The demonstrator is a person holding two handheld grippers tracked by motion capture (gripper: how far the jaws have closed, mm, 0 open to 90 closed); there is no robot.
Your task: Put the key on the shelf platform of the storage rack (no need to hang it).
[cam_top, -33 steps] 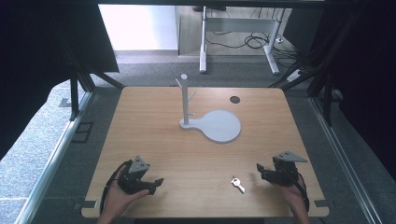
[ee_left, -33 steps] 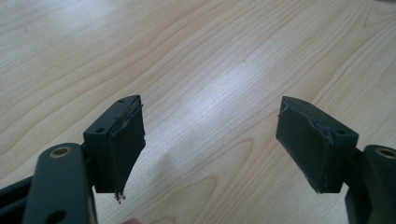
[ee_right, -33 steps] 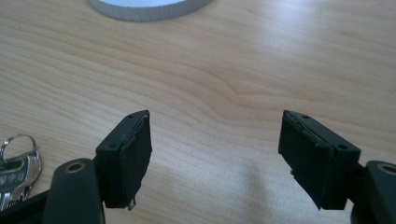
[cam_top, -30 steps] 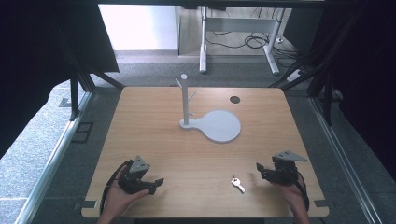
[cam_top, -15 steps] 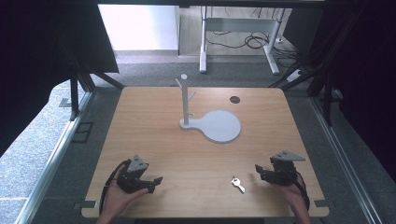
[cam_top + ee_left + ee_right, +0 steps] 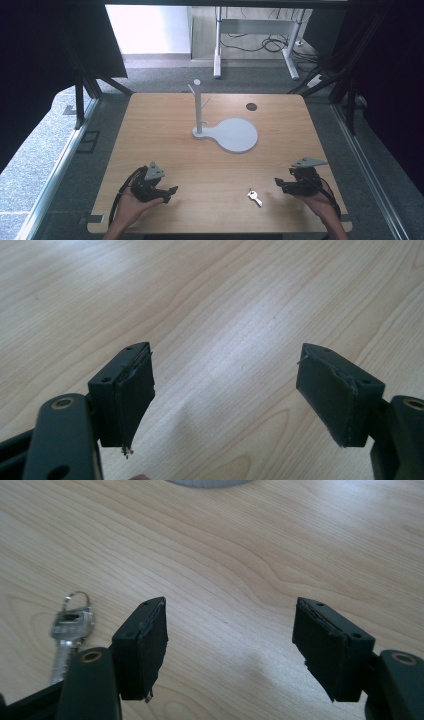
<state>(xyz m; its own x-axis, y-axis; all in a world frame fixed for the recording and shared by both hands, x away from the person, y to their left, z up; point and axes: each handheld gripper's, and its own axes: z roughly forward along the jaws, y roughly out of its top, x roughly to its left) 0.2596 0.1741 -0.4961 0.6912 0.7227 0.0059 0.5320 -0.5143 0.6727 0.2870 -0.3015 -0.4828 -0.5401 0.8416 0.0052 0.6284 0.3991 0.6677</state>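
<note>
Key [image 6: 70,630] just beside gaping right claw [image 6: 230,650]

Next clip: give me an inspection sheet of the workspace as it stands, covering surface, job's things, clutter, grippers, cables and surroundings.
Surface: wooden table, with a dark round hole near the far edge.
Job's things: grey peg stand upright on its round base; key with a ring flat near the front edge.
Clutter: nothing seen.
Grippers: left hand-held gripper open over bare wood; right hand-held gripper open, key lying outside its jaws.
Cables: black cable loops from the left gripper.
Surroundings: dark curtains both sides; desk legs and floor cables beyond.
</note>
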